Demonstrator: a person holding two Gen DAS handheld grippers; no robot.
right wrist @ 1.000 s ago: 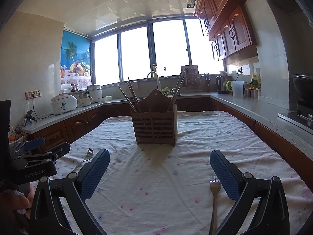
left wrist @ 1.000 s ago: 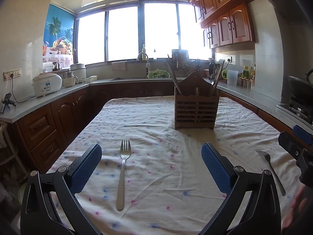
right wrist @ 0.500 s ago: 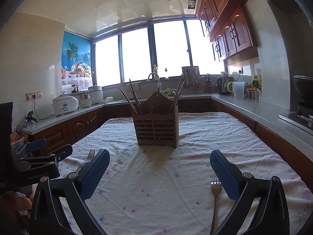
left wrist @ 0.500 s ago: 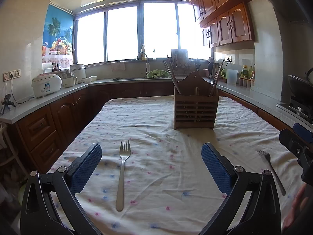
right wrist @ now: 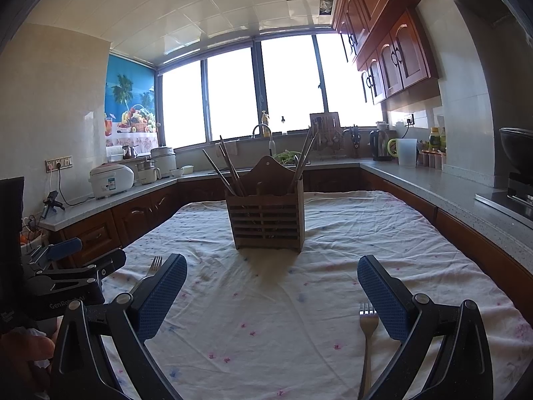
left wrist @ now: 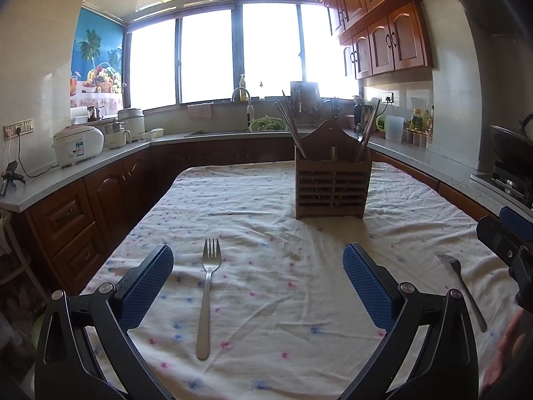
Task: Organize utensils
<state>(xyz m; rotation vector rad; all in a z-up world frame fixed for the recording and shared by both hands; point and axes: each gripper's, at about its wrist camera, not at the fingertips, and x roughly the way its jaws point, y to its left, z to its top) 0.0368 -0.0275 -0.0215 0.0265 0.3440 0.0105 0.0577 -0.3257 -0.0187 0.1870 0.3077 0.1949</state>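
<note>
Low in the left wrist view, the left claw (left wrist: pixel 258 275) is hanging spread and empty over a fork (left wrist: pixel 207 295) lying on the tabletop (left wrist: pixel 266 200); nothing is shifting.
Right wrist view: the right claw (right wrist: pixel 271 288) is gaping, empty, its fork (right wrist: pixel 366 343) lower right, the wooden utensil holder (right wrist: pixel 268 215) at centre, both forks awaiting pickup.

Kitchen interior. A wide multi-pane window (left wrist: pixel 240 56) spans the far wall, overexposed by daylight. Ceiling (right wrist: pixel 206 10) finished in pale square tiles. Grey countertop (left wrist: pixel 100 163) runs in a U on dark wooden base cabinets (left wrist: pixel 66 220). Wooden wall cupboards (left wrist: pixel 386 40) hang upper right. Tropical fruit poster (left wrist: pixel 98 66) on the left. Sink tap (left wrist: pixel 241 93) below the window. White rice cooker (left wrist: pixel 78 145) on the left counter. Central bench covered by a floral cloth (left wrist: pixel 266 283)
</note>
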